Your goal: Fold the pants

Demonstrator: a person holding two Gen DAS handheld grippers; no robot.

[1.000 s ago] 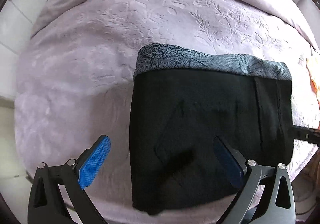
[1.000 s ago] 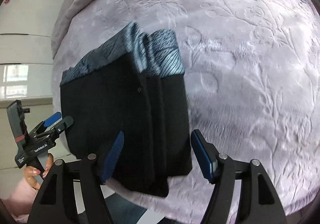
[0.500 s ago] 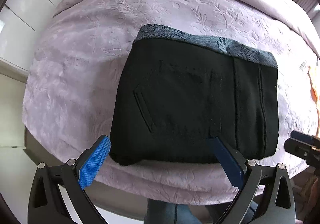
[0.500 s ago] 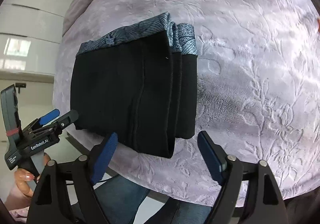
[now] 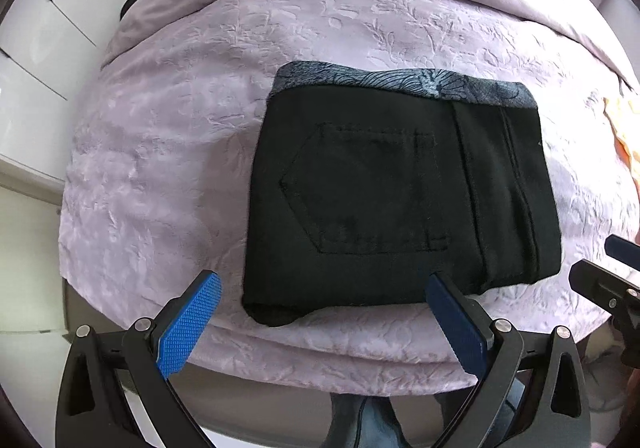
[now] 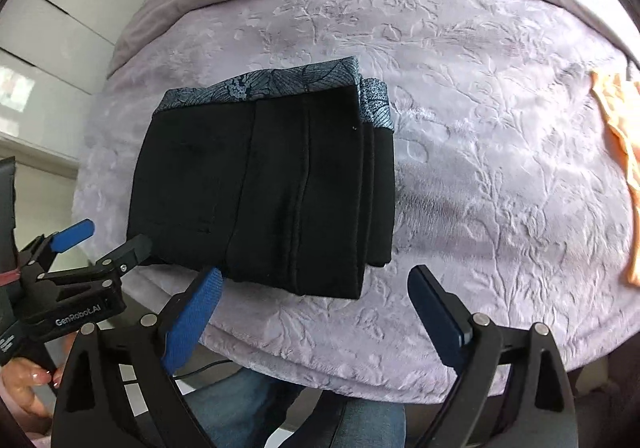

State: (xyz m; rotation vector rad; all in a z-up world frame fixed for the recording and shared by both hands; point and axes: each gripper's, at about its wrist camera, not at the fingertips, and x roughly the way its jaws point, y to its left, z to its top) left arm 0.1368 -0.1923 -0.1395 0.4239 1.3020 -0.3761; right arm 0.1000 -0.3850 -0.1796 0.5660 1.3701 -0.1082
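folded pants (image 5: 400,200), patterned waistband farthest

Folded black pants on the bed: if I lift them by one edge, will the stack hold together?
Probably not. The black pants are soft cloth in several loose layers, visible along their right edge, so they would likely sag and unfold. On the plush bedspread a push would probably drag and bunch them rather than slide them.

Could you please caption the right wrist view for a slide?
Open right gripper above folded black pants on a lilac bedspread.
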